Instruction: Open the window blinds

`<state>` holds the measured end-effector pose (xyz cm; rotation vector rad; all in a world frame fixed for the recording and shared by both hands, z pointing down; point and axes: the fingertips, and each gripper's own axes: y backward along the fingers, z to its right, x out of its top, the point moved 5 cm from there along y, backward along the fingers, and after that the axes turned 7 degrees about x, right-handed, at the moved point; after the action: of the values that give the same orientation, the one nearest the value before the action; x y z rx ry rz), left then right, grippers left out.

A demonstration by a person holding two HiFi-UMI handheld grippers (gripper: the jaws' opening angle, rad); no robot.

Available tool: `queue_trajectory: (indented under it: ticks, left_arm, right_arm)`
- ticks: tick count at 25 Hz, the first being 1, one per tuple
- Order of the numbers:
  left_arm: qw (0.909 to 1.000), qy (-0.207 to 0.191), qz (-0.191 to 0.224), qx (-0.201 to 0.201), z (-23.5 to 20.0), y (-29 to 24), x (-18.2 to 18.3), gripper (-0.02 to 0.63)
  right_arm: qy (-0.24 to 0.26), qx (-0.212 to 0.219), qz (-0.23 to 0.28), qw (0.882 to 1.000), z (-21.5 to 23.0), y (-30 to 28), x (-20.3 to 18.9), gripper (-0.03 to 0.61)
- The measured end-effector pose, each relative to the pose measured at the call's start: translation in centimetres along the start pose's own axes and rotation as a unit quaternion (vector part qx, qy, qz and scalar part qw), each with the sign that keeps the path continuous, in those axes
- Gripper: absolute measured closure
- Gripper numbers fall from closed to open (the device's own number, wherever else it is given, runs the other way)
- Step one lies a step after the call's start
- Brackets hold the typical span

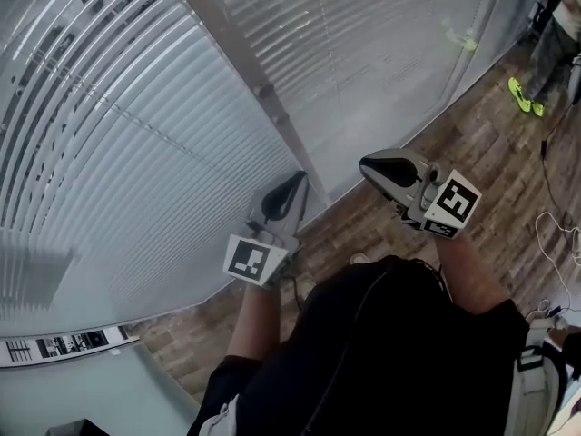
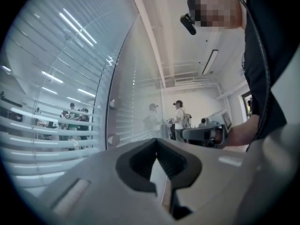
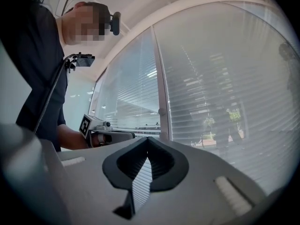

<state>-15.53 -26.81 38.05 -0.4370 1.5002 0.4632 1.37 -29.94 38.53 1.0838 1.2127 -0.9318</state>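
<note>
Horizontal window blinds (image 1: 109, 125) behind a curved glass wall, left gripper (image 1: 298, 178) with jaws together on nothing, tip close to the vertical frame post (image 1: 272, 107), right gripper (image 1: 365, 163) beside it, jaws together, empty, plank floor (image 1: 472, 153) below

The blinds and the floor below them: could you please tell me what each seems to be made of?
Blinds: thin pale slats with a soft sheen, probably aluminium or plastic. Floor: brown planks with streaky grain, matt, so wood or wood-look laminate.
</note>
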Motion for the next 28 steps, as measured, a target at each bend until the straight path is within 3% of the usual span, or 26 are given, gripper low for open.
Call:
queue_trajectory:
  ticks: [9,13,28]
  left_arm:
    - [0.9996,-0.001,-0.005,0.029,-0.6,-1.6,0.0,0.61]
    - [0.9994,-0.015,0.011,0.028,-0.2,-2.4,-0.2,0.611]
    - [0.9982,-0.025,0.022,0.05,0.3,-2.2,1.4,0.611]
  right_arm:
    - [0.0,0.007,-0.019,1.0,2.2,-0.7,0.2,0.574]
    - [0.014,0.009,-0.031,0.999,2.7,-0.9,0.4,0.574]
    - [0.031,0.04,-0.044,0.998,2.2,-2.0,0.6,0.574]
